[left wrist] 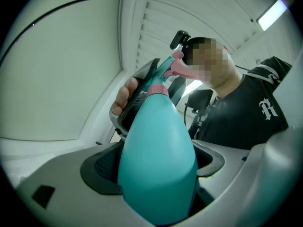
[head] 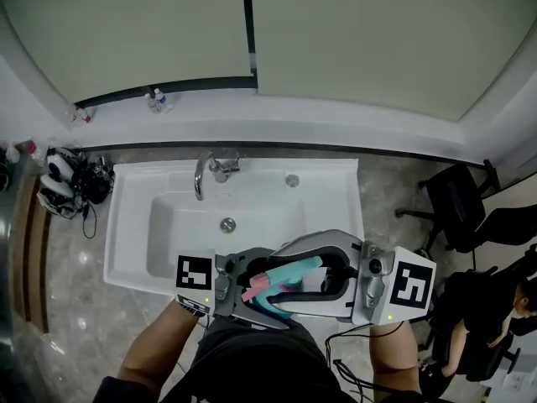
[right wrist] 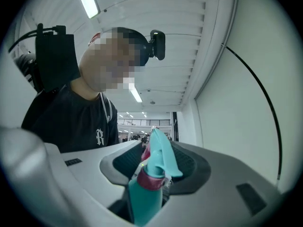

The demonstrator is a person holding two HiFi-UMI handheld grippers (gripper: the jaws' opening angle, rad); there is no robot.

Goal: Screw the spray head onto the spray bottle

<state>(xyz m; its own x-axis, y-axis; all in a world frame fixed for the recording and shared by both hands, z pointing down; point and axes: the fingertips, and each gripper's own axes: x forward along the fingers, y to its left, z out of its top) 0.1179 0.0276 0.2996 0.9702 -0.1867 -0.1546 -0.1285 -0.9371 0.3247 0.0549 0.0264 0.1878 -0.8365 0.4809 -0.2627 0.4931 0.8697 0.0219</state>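
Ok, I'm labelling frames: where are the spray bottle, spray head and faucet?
spray bottle (left wrist: 156, 169), left gripper view, teal body.
spray head (right wrist: 161, 154), right gripper view, teal shroud.
faucet (head: 199, 179), head view, curved spout.

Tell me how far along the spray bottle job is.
Done: the spray head sits on the spray bottle, pink collar at its neck. In hand: the left gripper clamps the bottle; the right gripper stands loosely around the head. Left: perhaps a final tightening; how snug the collar is cannot be seen.

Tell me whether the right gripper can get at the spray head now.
Probably yes: the right gripper has its jaws either side of the spray head, nothing else between them.
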